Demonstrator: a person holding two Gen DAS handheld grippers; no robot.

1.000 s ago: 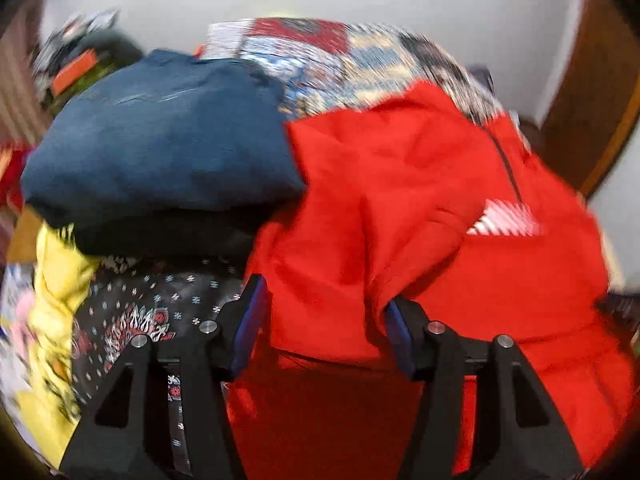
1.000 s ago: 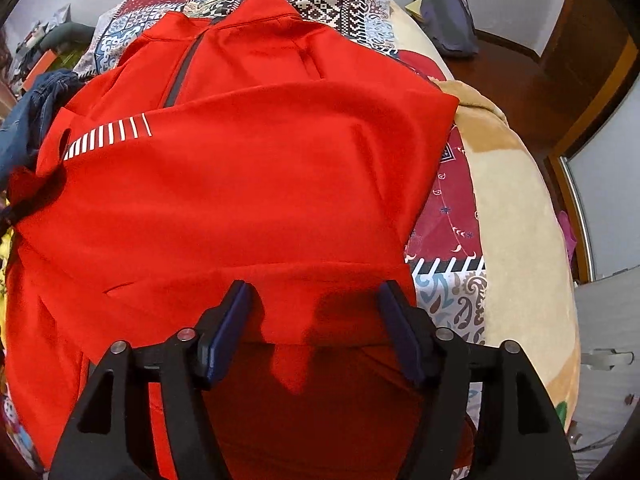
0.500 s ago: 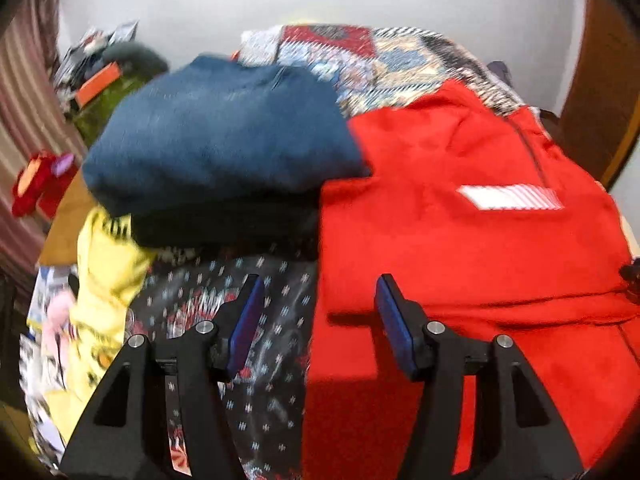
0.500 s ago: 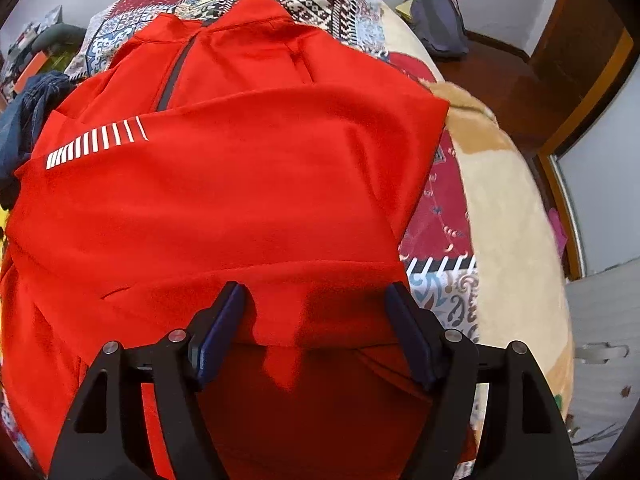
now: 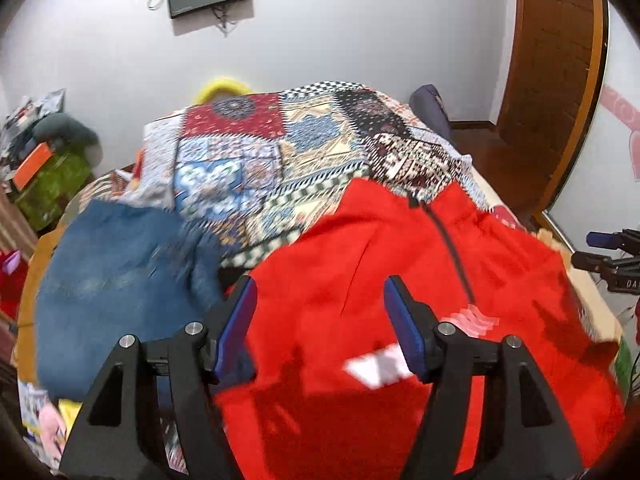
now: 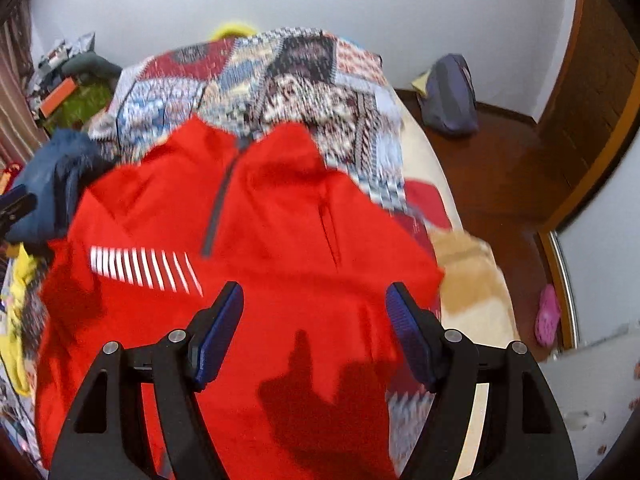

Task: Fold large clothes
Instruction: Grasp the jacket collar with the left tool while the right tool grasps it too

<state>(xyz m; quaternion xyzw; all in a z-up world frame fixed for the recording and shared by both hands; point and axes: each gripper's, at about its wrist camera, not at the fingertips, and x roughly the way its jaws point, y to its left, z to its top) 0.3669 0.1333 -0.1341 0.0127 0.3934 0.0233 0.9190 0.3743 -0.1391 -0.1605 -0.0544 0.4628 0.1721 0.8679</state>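
Note:
A red zip-neck top [image 5: 360, 280] with white chest stripes lies on the patchwork bedspread [image 5: 280, 160], sleeves folded in; it also shows in the right wrist view [image 6: 280, 240]. My left gripper [image 5: 320, 312] is open and empty above the top's left part. My right gripper [image 6: 314, 320] is open and empty above the top's lower middle. The right gripper's tip shows at the far right of the left wrist view [image 5: 612, 256].
A folded blue garment [image 5: 120, 288] lies left of the red top, also seen in the right wrist view [image 6: 52, 176]. Yellow cloth [image 6: 16, 304] lies at the bed's left edge. A dark bag [image 6: 448, 96] sits on the wooden floor to the right, near a door [image 5: 556, 80].
Both grippers have lifted and tilted up from the red top, so the wall and far bed now show. The left gripper shifted right over the top. Both stayed open.

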